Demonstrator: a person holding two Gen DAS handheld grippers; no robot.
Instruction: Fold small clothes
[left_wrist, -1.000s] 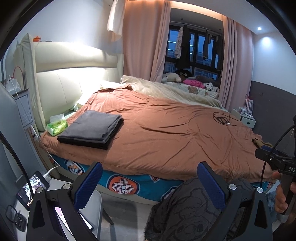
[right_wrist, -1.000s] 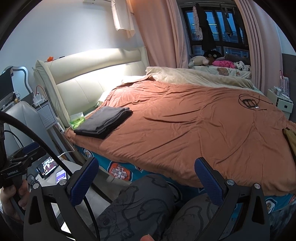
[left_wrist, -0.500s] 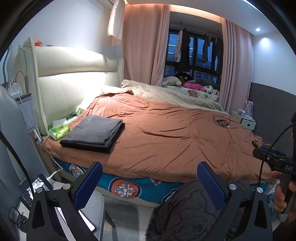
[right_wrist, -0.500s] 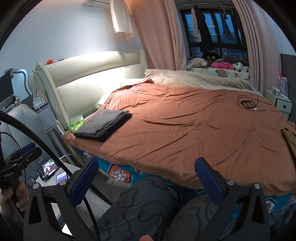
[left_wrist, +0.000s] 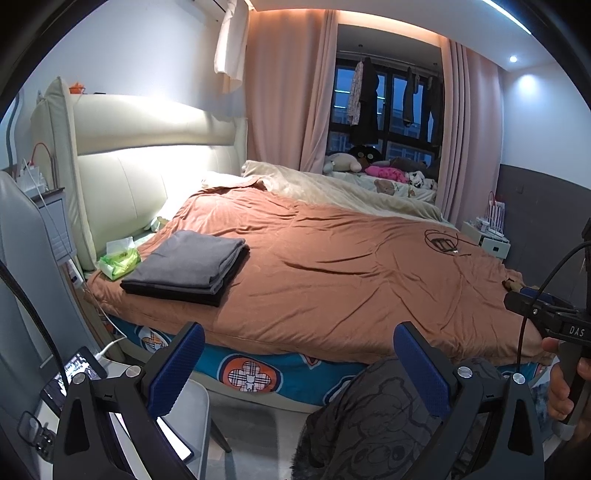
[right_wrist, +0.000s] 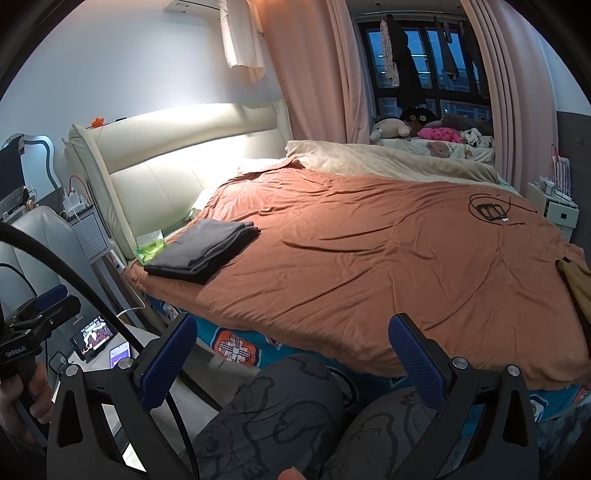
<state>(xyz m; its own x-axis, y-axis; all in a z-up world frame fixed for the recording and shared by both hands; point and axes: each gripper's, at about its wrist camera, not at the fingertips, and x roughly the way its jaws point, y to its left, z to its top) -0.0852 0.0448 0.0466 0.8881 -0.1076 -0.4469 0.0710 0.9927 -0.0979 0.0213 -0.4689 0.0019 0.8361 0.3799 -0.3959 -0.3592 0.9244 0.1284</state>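
Both views tilted slightly upward, each hand-held gripper (left_wrist: 299, 363) (right_wrist: 288, 356) wide and empty, folded grey clothes (left_wrist: 192, 264) on bed (left_wrist: 351, 273)

bedspread (left_wrist: 332, 280) middle open | folded clothes (left_wrist: 192, 266) left edge | cable coil (left_wrist: 443, 243) far right

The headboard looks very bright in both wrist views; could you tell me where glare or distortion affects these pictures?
Left wrist view: the cream headboard blows out to white under a light strip, and black fisheye corners bend the walls. Right wrist view: the same glare on the headboard, while the window stays dark blue.
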